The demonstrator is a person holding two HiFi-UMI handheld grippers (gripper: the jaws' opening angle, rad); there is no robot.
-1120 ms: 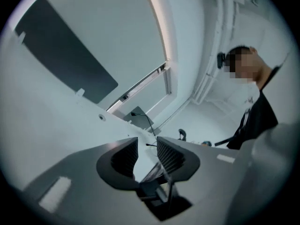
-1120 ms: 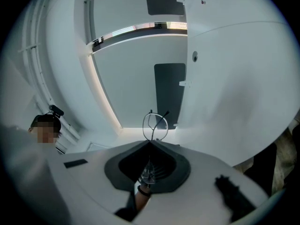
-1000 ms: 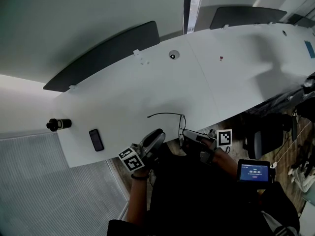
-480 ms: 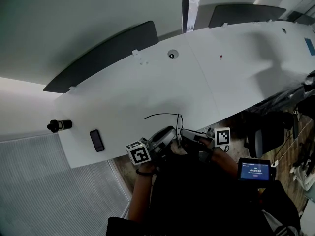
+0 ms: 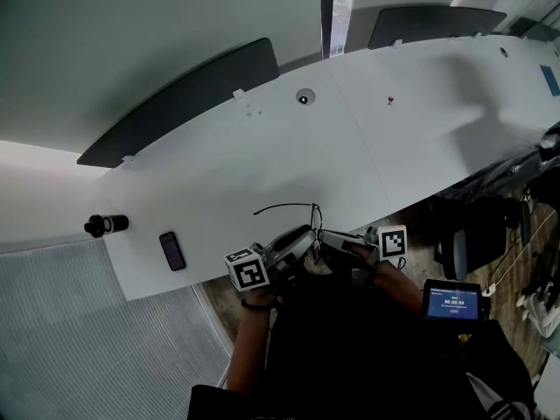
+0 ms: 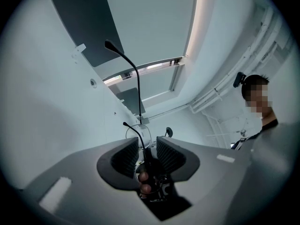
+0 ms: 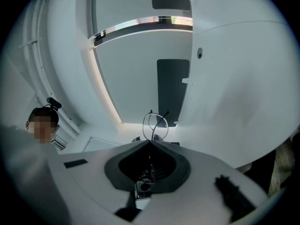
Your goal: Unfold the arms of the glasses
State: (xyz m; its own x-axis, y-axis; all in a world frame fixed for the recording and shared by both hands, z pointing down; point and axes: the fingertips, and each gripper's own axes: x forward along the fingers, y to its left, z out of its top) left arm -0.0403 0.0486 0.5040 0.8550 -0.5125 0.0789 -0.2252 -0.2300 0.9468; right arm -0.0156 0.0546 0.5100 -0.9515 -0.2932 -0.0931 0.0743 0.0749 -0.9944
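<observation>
Thin black-framed glasses (image 5: 313, 216) hang at the near edge of the white table (image 5: 262, 164). One arm (image 5: 276, 206) is swung out to the left. My right gripper (image 5: 325, 235) is shut on the frame, and in the right gripper view a round lens (image 7: 154, 124) sticks out just past its closed tips (image 7: 150, 143). My left gripper (image 5: 307, 238) sits right beside it. Its jaws stand apart (image 6: 147, 142), with the other thin arm (image 6: 133, 135) running between the pads, close to the left one. The unfolded arm (image 6: 133, 71) rises beyond.
A black phone (image 5: 171, 249) and a black bottle (image 5: 105, 225) lie at the table's left end. A dark partition (image 5: 184, 99) lines the far edge. A small lit screen (image 5: 451, 303) and an office chair (image 5: 477, 243) are to the right, off the table.
My left gripper has slid right from the table edge until it stands next to the right gripper, at the glasses. The right gripper and the glasses have stayed put.
</observation>
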